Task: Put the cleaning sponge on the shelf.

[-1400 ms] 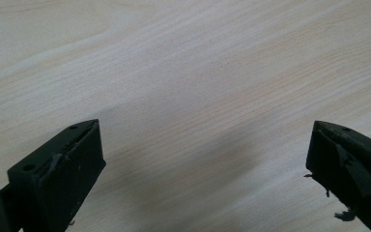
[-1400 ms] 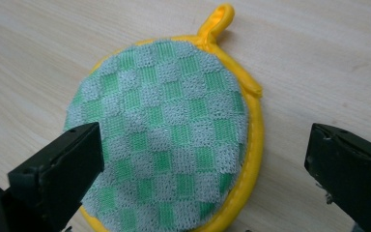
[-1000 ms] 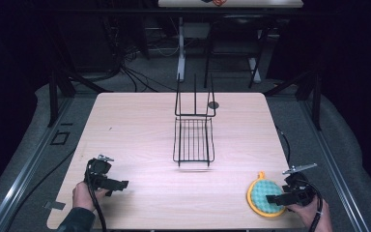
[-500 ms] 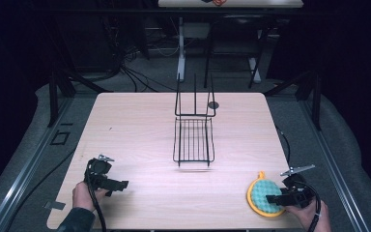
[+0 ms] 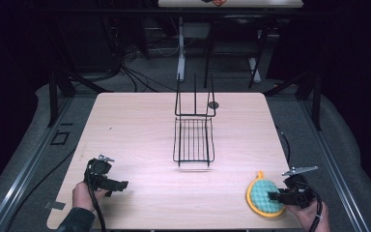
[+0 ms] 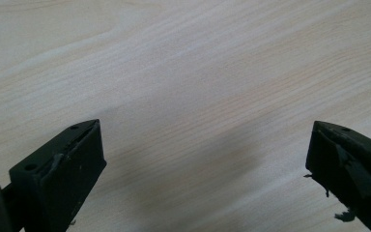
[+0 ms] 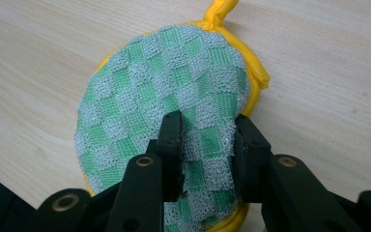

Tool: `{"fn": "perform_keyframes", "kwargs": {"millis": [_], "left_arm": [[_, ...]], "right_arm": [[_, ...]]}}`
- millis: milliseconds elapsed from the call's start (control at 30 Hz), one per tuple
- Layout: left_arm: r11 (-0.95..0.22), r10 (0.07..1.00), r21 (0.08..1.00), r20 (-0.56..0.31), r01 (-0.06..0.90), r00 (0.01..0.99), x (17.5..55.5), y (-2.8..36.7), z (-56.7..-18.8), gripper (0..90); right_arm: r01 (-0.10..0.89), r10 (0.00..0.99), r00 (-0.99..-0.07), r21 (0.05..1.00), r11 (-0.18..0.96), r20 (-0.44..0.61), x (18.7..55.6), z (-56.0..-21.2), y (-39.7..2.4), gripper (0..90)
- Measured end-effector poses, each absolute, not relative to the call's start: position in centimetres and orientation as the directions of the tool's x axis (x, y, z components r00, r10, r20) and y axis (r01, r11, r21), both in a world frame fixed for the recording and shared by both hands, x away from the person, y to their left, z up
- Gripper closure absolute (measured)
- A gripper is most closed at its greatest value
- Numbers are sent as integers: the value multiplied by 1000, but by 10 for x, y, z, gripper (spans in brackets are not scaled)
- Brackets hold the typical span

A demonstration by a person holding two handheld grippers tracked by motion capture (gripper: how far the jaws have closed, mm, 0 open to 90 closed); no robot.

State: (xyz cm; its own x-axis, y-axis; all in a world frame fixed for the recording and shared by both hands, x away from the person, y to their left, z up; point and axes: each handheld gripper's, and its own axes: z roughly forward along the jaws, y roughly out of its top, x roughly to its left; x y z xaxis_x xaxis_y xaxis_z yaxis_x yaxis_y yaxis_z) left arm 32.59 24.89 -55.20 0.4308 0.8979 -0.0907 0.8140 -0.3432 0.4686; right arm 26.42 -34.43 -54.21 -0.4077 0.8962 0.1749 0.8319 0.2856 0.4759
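Light wood-grain table [image 5: 140,125], rectangular with rounded corners, standing on a grey floor [image 5: 348,145]. The grain appears close up in the left gripper view [image 6: 183,72] and the right gripper view [image 7: 328,72]. A small dark disc [image 5: 213,105] lies flat near the far edge, right of centre. Black cables [image 5: 140,75] trail over the floor beyond the table, beside a white upright post [image 5: 180,48]. A metal rail [image 5: 29,169] runs along the left side. A second pale tabletop [image 5: 251,3] is cut off at the top edge.
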Motion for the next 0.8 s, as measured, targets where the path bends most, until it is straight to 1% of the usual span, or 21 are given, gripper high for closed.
{"fn": "perform_keyframes", "kwargs": {"millis": [233, 400, 467, 500, 800], "left_arm": [[-332, 899, 479, -102, 813, 427, 327, 251, -552, 3], [-320, 899, 502, -105, 803, 424, 326, 253, -550, 2], [-318, 900, 506, -105, 802, 423, 327, 254, -549, 2], [-316, 901, 507, -104, 802, 421, 326, 254, -549, 2], [-305, 909, 513, -96, 802, 407, 327, 255, -549, 2]], "right_arm": [[803, 892, -424, 521, 289, 158, 261, -532, -340, 724], [791, 890, -419, 553, 261, 179, 259, -524, -342, 725], [779, 887, -431, 565, 271, 169, 259, -521, -343, 724], [783, 887, -425, 566, 260, 179, 258, -520, -343, 723], [747, 886, -433, 617, 248, 168, 254, -503, -344, 721]]}}
